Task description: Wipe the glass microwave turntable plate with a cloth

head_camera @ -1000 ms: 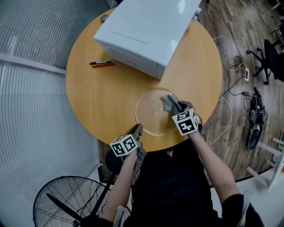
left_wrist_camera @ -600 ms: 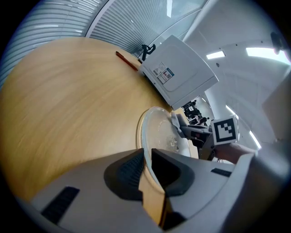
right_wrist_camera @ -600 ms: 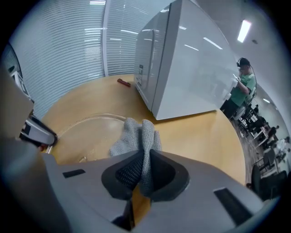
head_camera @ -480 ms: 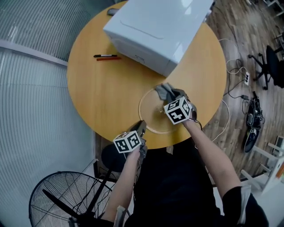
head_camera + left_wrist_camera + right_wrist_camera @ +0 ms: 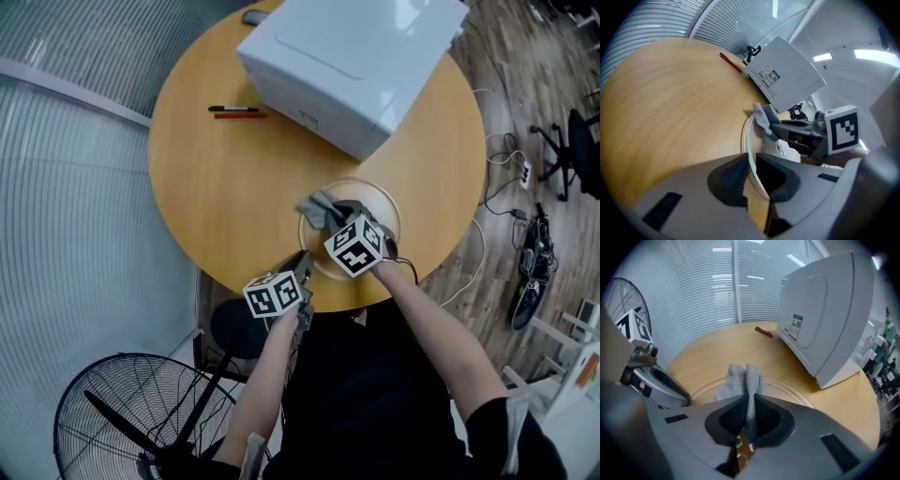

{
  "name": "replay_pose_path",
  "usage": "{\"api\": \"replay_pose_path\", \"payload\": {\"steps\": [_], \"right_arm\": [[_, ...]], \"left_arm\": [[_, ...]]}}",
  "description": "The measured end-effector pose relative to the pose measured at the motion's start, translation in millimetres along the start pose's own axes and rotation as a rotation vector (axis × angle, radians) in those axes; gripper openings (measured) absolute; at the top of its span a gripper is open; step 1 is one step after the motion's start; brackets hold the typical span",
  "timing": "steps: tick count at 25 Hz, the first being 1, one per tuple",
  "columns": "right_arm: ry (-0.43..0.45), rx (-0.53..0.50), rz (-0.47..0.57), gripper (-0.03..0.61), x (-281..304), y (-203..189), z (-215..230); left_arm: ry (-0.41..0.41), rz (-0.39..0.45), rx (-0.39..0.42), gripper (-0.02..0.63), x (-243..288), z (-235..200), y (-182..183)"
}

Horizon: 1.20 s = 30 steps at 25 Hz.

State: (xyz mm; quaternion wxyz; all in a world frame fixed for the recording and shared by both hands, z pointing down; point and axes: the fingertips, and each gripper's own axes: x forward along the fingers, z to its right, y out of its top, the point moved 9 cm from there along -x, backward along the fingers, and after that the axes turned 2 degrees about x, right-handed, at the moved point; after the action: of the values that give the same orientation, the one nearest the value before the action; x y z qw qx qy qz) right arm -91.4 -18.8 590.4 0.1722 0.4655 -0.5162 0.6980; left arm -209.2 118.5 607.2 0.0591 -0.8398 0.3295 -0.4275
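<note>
While its jaws close on the glass plate's rim [image 5: 746, 140], left gripper [image 5: 751, 166]; right gripper [image 5: 746, 416] clamped on grey cloth [image 5: 740, 380].

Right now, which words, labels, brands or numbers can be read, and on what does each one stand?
None can be read.
The sticker on the microwave: print too small and blurred.
The left gripper and the right gripper: their cubes bear only black-and-white square markers, no letters.
The pens: no legible print.
</note>
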Motion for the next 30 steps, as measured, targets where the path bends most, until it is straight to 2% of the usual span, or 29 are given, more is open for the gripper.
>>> {"api": "replay_pose_path", "payload": {"steps": [8, 15, 24, 30], "right_arm": [[0.12, -0.029, 0.011, 0.018, -14, -23, -60], [0.197, -0.11, -0.004, 0.02, -32, -52, -79], [0.314, -0.09, -0.036, 0.031, -56, -93, -71], [0.301, -0.056, -0.058, 0.032, -75, -123, -33]], "left_arm": [[0.008, 0.002, 0.004, 0.043, -1, 0, 0], [0.02, 0.004, 0.011, 0.041, -1, 1, 0], [0.023, 0.005, 0.011, 0.04, -2, 1, 2], [0.02, 0.001, 0.012, 0.04, -1, -1, 1]]}}
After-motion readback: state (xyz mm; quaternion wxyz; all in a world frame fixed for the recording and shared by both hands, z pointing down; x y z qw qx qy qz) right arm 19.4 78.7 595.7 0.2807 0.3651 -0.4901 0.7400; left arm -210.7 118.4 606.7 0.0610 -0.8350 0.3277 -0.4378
